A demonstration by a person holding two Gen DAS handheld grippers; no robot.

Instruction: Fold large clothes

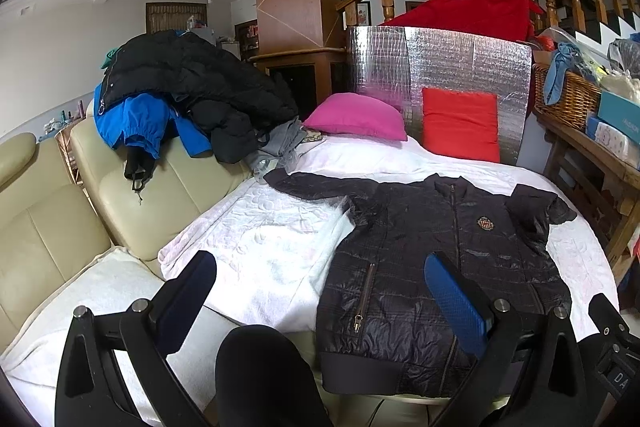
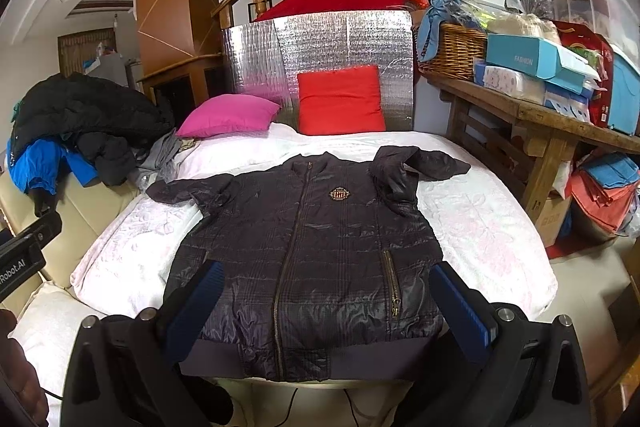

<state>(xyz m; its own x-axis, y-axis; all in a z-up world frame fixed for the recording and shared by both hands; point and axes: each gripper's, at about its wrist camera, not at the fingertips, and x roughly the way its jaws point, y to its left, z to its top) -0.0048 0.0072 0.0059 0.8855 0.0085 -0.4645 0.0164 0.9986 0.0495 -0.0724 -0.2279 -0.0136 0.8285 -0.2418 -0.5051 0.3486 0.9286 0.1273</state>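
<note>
A dark quilted zip jacket (image 1: 432,267) (image 2: 304,251) lies flat, front up, on a white padded cover (image 1: 260,239) (image 2: 480,219). Its left sleeve stretches out to the side; its right sleeve (image 2: 416,167) is bent back on itself near the shoulder. My left gripper (image 1: 320,291) is open and empty, held above the jacket's lower left hem. My right gripper (image 2: 324,303) is open and empty, held above the jacket's bottom hem, one finger at each side of the body.
A pile of dark and blue coats (image 1: 180,91) lies on a cream leather sofa (image 1: 52,227) at the left. A pink cushion (image 2: 228,117) and a red cushion (image 2: 340,101) lean at the far end against a silver foil panel (image 2: 348,39). A cluttered wooden table (image 2: 532,119) stands at the right.
</note>
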